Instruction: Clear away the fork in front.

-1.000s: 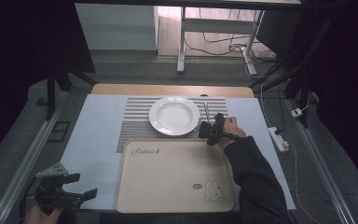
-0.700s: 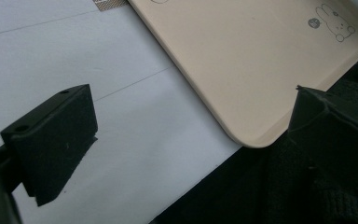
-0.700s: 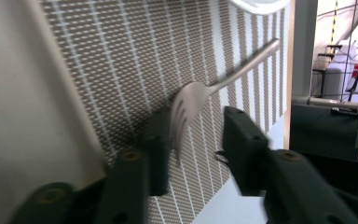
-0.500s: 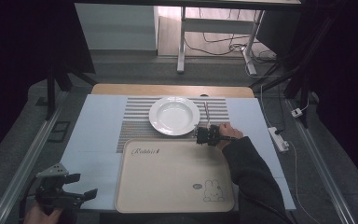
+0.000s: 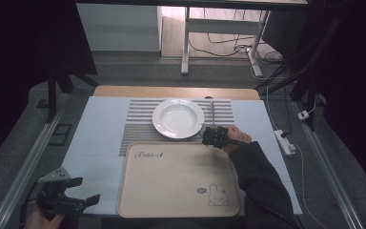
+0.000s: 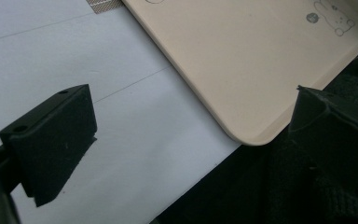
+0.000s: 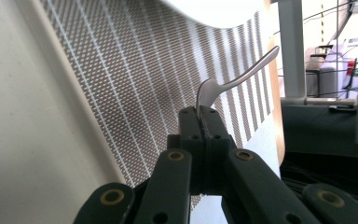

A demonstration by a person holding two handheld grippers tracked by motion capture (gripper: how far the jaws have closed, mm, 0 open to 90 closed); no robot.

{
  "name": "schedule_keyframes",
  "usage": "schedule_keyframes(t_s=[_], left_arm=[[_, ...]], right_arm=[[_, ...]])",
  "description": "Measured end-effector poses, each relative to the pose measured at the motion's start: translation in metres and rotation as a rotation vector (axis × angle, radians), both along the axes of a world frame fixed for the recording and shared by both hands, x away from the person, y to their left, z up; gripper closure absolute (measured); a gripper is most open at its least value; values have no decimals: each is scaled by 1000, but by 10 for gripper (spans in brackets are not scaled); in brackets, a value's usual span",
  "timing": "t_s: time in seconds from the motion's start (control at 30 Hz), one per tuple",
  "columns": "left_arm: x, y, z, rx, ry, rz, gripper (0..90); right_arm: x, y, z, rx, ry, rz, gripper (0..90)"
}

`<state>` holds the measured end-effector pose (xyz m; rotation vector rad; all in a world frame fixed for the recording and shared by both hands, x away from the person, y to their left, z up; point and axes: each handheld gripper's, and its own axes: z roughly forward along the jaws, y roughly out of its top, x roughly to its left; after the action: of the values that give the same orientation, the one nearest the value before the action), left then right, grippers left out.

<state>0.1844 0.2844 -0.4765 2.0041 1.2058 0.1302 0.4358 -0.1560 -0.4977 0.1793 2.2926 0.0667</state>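
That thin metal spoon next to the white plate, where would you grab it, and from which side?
By the bowl end nearest the person, coming in low from the tray side. The spoon is thin and lies flat on the striped mat, so only its edges give purchase. The right gripper is shut on that end, edgewise.

Right gripper point(image 7: 200, 112): jaws have just been closing and now stand clamped on the spoon point(image 7: 223, 84) beside the plate point(image 5: 177, 118); a second ago they stood apart over it. Hand has shifted slightly toward the tray point(image 5: 178, 179)
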Motion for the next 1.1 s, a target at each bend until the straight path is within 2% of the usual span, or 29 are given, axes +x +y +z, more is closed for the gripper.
schedule_keyframes(t_s=[0.03, 0.13, 0.17, 0.2, 0.27, 0.33, 0.37, 0.4, 0.43, 0.5, 0.57, 0.73, 0.77, 0.8, 0.83, 0.87, 0.9, 0.97, 1.0, 1.1], left_arm=[[0, -1, 0, 9, -5, -1, 7], [-2, -3, 2, 22, -32, -11, 0], [-2, -4, 2, 26, -43, -15, 0], [-3, -5, 3, 27, -51, -20, 0], [-2, -8, 3, 39, -53, -38, 0], [-2, -11, 3, 47, -63, -55, 0], [-2, -12, 4, 42, -70, -65, 0], [-2, -13, 4, 36, -72, -74, 0], [-1, -15, 5, 33, -73, -83, 0], [1, -17, 6, 25, -80, -122, 0], [5, -21, 6, 8, -75, -160, 0], [12, -32, 8, -18, -133, -236, 0], [14, -34, 8, -19, -139, -243, 0], [16, -36, 8, -19, -144, -252, 0], [21, -40, 8, -24, -158, -275, 0], [21, -40, 8, -24, -158, -275, 0], [26, -44, 8, -19, -181, -294, 0], [29, -46, 8, -12, -189, -305, 0], [32, -48, 9, 2, -196, -322, 0], [40, -56, 10, 39, -202, -337, 0]], right_arm=[[-2, -2, 3, 15, -14, -8, 900], [-6, -9, 12, 87, 2, -21, 900], [-6, -9, 12, 87, 2, -21, 900], [-11, -13, 17, 136, 13, -37, 900], [-17, -17, 22, 180, 19, -40, 900], [-24, -20, 28, 248, 25, -47, 900], [-24, -20, 28, 248, 25, -47, 900], [-28, -22, 32, 286, 33, -54, 900], [-35, -26, 39, 358, 51, -54, 900], [-42, -31, 46, 430, 77, -52, 900], [-50, -35, 52, 499, 103, -42, 900], [-70, -44, 61, 637, 169, -12, 900], [-70, -44, 61, 637, 169, -12, 900], [-78, -45, 62, 679, 200, 0, 900], [-82, -45, 63, 699, 217, 9, 900], [-86, -45, 63, 722, 236, 13, 900], [-90, -46, 63, 744, 256, 19, 900], [-94, -46, 64, 759, 271, 28, 900], [-102, -46, 65, 797, 305, 51, 900], [-109, -46, 66, 817, 326, 68, 900]])
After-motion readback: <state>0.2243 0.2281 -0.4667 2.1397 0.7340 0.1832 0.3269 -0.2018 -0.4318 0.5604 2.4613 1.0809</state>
